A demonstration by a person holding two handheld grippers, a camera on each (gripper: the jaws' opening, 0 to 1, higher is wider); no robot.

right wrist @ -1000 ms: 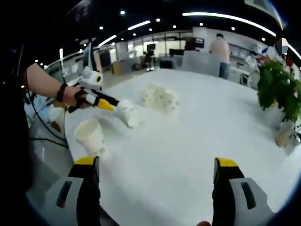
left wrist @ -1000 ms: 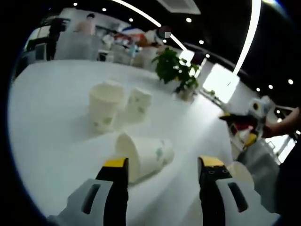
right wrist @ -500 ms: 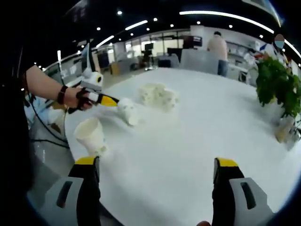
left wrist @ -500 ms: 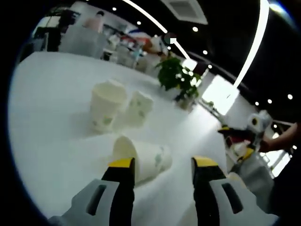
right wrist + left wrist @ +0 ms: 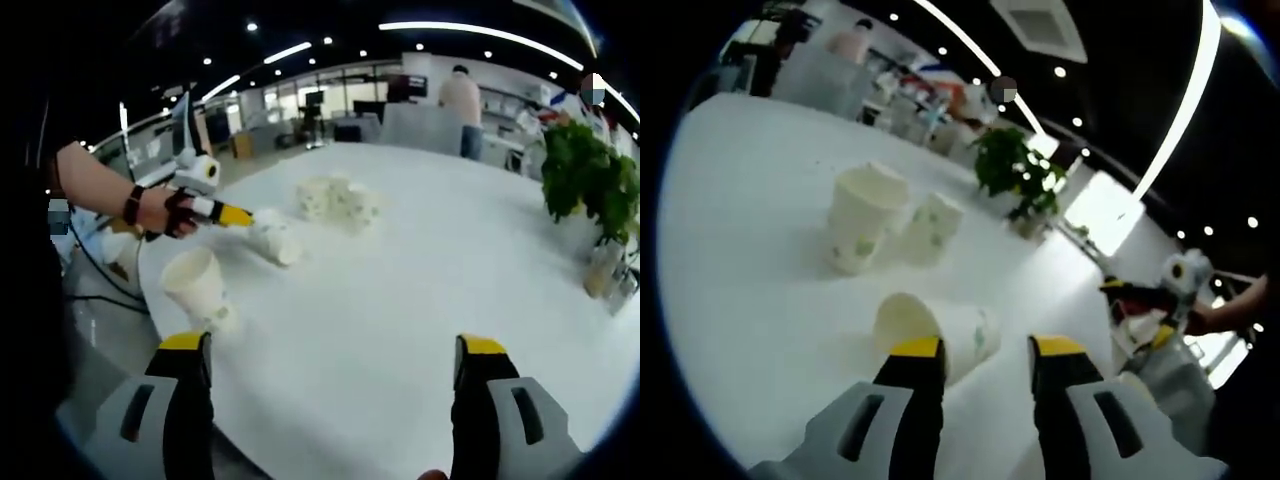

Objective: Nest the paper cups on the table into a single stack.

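Left gripper: in the left gripper view we see our left gripper [image 5: 985, 352] with its yellow-tipped jaws drawn fairly close, one on each side of the white paper cup lying on its side [image 5: 933, 334]; we cannot tell whether the tips press on it
Same gripper from the other camera: in the right gripper view it [image 5: 245, 216] reaches in from the left, held in a hand [image 5: 163, 209], its tips at that lying cup [image 5: 274, 242]
Right gripper: we hold the right gripper [image 5: 332, 352] released, jaws spread wide above bare tabletop, gripping nothing; it shows too in the left gripper view [image 5: 1132, 293] at the right edge
Lying cup: mouth turned toward the left gripper's camera, base pointing away, green print on its side
Upright cups: a wide white paper cup with green print [image 5: 861, 227] stands beyond it, a narrower white paper cup [image 5: 931, 228] just beside that one
Near-edge cup: in the right gripper view a white paper cup set mouth up [image 5: 196, 286] sits close to the table's edge
Table: large white round table [image 5: 430, 250]
Background: a green leafy potted plant [image 5: 1016, 172] stands at the table's far side
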